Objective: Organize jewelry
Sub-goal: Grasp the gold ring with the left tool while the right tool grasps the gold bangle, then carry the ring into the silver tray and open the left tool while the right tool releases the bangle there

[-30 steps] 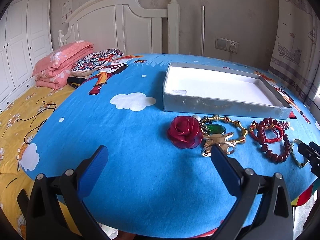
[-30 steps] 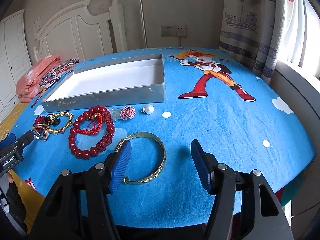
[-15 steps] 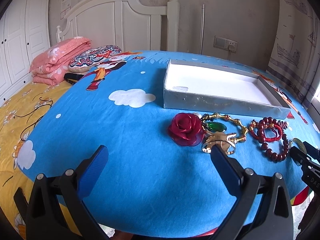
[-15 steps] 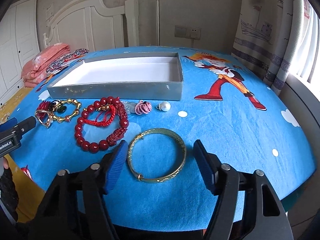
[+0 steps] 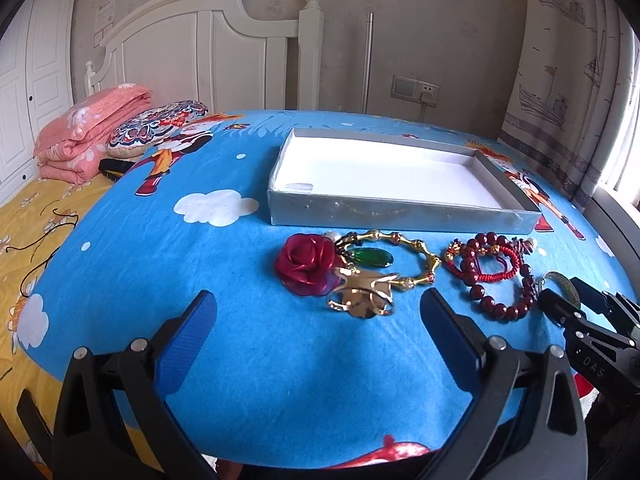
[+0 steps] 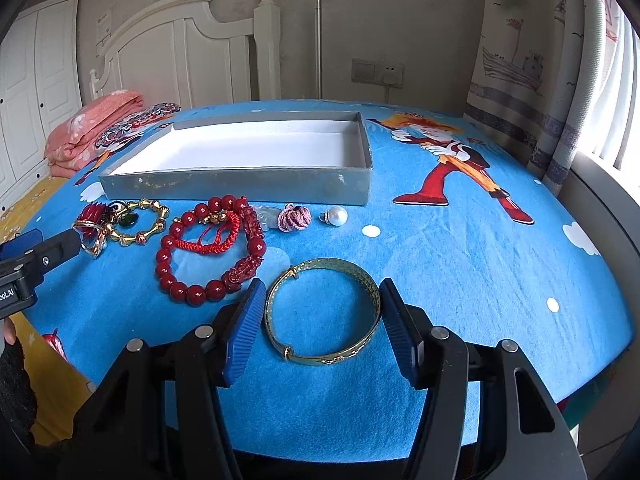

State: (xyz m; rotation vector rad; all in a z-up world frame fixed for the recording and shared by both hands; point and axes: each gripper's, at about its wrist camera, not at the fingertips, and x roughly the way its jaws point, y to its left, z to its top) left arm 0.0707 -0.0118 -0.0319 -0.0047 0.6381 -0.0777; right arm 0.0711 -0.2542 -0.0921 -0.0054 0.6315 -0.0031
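A grey tray (image 5: pixel 400 212) with a white floor sits on the blue cloth; it also shows in the right wrist view (image 6: pixel 240 182). In front of it lie a red rose brooch (image 5: pixel 306 262), a gold link bracelet with a green stone (image 5: pixel 416 258), a gold clip (image 5: pixel 362 300), a red bead bracelet (image 6: pixel 212 254), a pink knot (image 6: pixel 295 217), a pearl (image 6: pixel 335 215) and a gold bangle (image 6: pixel 322 310). My right gripper (image 6: pixel 322 332) is open, its fingers on either side of the bangle. My left gripper (image 5: pixel 316 340) is open and empty, just short of the gold clip.
A white headboard (image 5: pixel 208 44) and wardrobe stand at the back left, with a folded pink quilt (image 5: pixel 92 132) and a patterned pillow (image 5: pixel 160 122). A curtain (image 6: pixel 560 80) and window are on the right. The cloth's front edge drops off below both grippers.
My right gripper has moved forward so that its fingers now flank the gold bangle. My left gripper has drawn closer to the gold clip and rose brooch.
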